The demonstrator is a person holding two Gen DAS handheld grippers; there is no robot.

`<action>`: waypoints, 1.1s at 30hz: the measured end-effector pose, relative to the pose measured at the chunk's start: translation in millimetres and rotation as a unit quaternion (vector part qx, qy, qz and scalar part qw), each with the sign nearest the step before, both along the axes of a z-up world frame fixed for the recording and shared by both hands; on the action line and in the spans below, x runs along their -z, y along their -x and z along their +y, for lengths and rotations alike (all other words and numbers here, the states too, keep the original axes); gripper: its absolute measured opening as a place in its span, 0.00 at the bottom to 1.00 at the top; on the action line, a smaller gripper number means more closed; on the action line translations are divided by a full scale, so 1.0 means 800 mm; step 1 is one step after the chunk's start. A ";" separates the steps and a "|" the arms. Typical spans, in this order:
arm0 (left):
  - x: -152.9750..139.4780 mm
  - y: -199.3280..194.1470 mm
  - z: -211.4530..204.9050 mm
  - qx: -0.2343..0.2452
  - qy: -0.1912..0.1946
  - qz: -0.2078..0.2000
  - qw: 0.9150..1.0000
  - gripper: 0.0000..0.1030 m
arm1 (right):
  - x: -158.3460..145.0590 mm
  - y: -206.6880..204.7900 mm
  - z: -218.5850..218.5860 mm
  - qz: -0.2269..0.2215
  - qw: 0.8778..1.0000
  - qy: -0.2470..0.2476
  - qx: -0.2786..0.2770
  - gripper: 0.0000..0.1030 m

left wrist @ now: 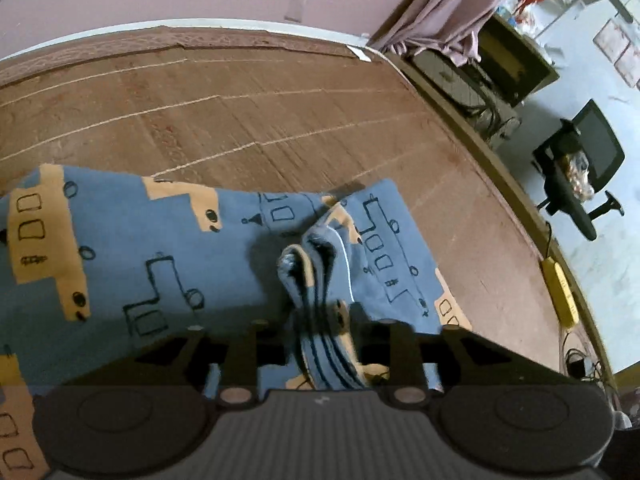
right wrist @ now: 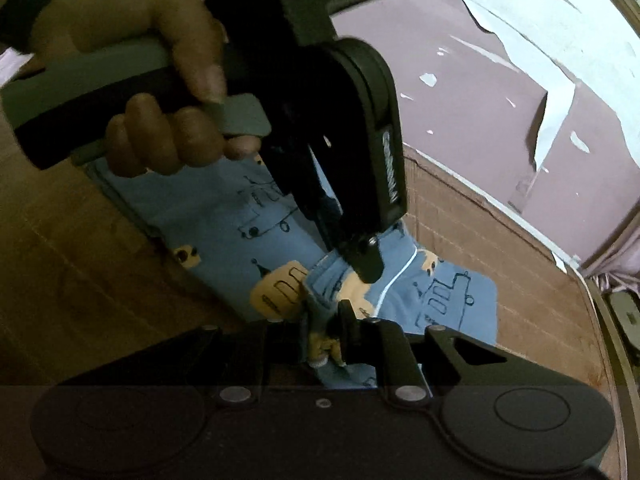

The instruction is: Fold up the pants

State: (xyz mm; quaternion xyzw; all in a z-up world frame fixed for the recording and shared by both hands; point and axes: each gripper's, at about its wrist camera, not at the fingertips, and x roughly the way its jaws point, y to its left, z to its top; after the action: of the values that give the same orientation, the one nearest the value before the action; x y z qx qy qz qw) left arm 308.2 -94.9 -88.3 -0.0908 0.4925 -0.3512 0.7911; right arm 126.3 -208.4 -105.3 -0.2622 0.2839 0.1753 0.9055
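The blue pants, printed with tan buses, lay on the brown wooden table, filling the left wrist view from 9 o'clock across to 3 o'clock. The left gripper was clamped on a bunched ridge of the fabric, several layers pinched together between its jaws. The right gripper was likewise closed on a gathered fold of the same cloth, just beside its partner; in its view the other tool, gripped by the person's left hand, came down from 11 o'clock onto the fabric.

To my eye a fold was being carried, and it would go best if both grippers lifted together, kept the pinched edge taut and level, and laid it down square over the flat part, releasing only once the cloth rested.

The two tools sat very close, so they could knock one another. A yellow power strip lay at the table edge at 3 o'clock, an office chair stood beyond it, and a mauve curtain hung at 1 o'clock, all well apart from the cloth.
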 end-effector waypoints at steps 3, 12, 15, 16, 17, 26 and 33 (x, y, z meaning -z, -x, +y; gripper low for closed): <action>0.000 0.000 0.001 0.003 0.004 -0.001 1.000 0.43 | 0.001 -0.002 0.001 0.001 1.000 -0.004 0.016 0.22; 0.001 -0.008 -0.001 -0.032 0.010 0.003 0.999 0.54 | -0.001 -0.009 -0.014 0.019 0.996 -0.061 0.061 0.48; 0.002 -0.011 -0.002 -0.047 0.004 0.005 0.999 0.40 | 0.000 -0.012 -0.024 0.034 0.992 -0.098 0.077 0.44; 0.002 -0.012 -0.005 -0.046 -0.009 0.001 0.999 0.21 | 0.000 -0.014 -0.025 0.037 0.990 -0.103 0.084 0.34; 0.003 -0.012 -0.007 -0.039 -0.018 -0.001 0.999 0.16 | 0.000 -0.014 -0.025 0.033 0.991 -0.098 0.090 0.27; -0.016 0.000 0.001 -0.025 0.003 -0.023 0.999 0.10 | -0.010 0.000 -0.029 0.008 0.988 -0.120 0.100 0.12; -0.036 0.017 0.041 -0.027 0.015 -0.033 0.999 0.10 | -0.036 0.026 -0.016 -0.014 0.988 -0.136 0.071 0.11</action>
State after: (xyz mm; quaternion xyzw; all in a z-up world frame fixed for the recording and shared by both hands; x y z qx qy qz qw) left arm 294.3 -62.0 -59.3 -0.1042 0.4586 -0.3396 0.8145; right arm 105.1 -221.3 -76.2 -0.1185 0.2629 0.1434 0.9467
